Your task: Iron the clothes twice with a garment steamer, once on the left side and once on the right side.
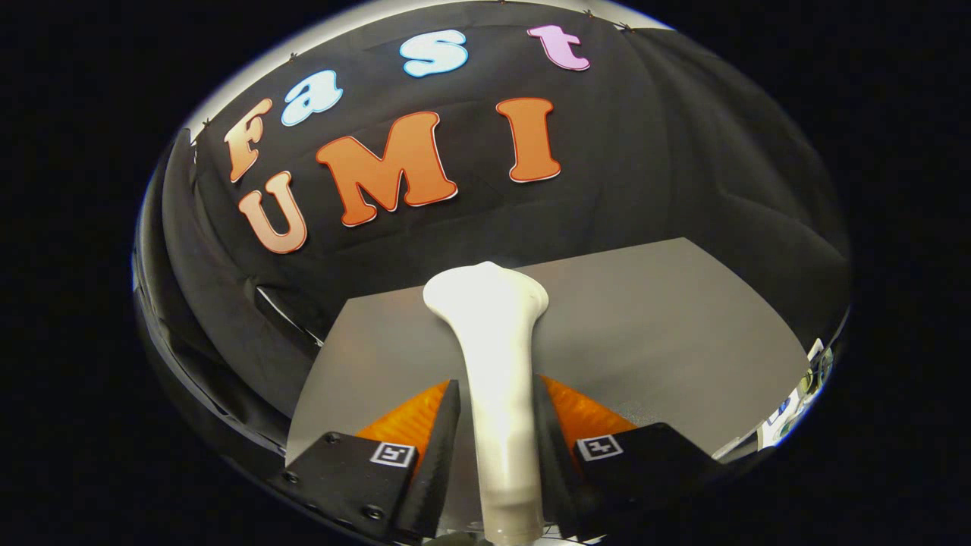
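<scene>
We see our gripper (497,425) closed tight on the garment steamer (493,364). Both fingers (440,440) press on its long white handle, one from each side. The handle runs straight up between the fingers, and the wide, rounded head of the steamer sits just past the fingertips. The steamer is smooth and white all over, and we cannot find any brand name or words on it.

Each finger has a small square tag (392,453) with a black and white pattern on it. It is a pattern, not words we can read.

Under the steamer and past it lies a flat grey table (667,334). The steamer head looks lifted above the table, but we cannot tell how high. Behind the table hangs the black cloth wall (683,152) of the booth. Off to the right, past the table edge, there are some small bright things, too tiny and blurry for us to make out.
</scene>
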The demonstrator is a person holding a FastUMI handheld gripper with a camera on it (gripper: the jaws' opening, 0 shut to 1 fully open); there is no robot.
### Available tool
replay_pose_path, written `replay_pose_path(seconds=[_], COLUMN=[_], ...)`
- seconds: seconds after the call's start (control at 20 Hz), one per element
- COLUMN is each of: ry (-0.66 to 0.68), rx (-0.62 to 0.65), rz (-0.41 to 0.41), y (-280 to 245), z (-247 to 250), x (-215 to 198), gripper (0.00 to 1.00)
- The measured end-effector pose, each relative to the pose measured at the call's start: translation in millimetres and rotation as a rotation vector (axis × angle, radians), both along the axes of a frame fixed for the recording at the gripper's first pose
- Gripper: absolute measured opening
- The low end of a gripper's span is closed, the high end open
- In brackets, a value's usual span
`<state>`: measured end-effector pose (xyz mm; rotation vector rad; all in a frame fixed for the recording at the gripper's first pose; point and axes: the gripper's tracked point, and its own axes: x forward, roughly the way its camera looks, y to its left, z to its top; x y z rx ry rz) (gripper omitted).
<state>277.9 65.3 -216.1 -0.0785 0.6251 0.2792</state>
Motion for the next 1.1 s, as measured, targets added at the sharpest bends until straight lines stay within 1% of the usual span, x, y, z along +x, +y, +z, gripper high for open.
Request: replay_pose_path(seconds=[0.05,0.15,0.4,0.45,0.7,0.85,1.1], ry=[0.008,0.010,-0.021,-0.034,-0.083,-0.116,-0.150], rx=[0.006,0.011,0.034,0.053,0.103,0.116,0.114], rz=[-0.002,-0.008,-0.037,-0.043,-0.027,-0.015,-0.023], y=[0.4,-1.1,-8.8,-8.9,-11.9,-13.1,-18.2], z=[-1.3,-5.6,9.9,16.0,45.6,62.5,81.0], x=[0.2,1.4,-0.2,-1.6,-19.2,-34.3,-60.8], gripper=[0.58,0.54,0.49,0.46,0.46,0.46,0.46])
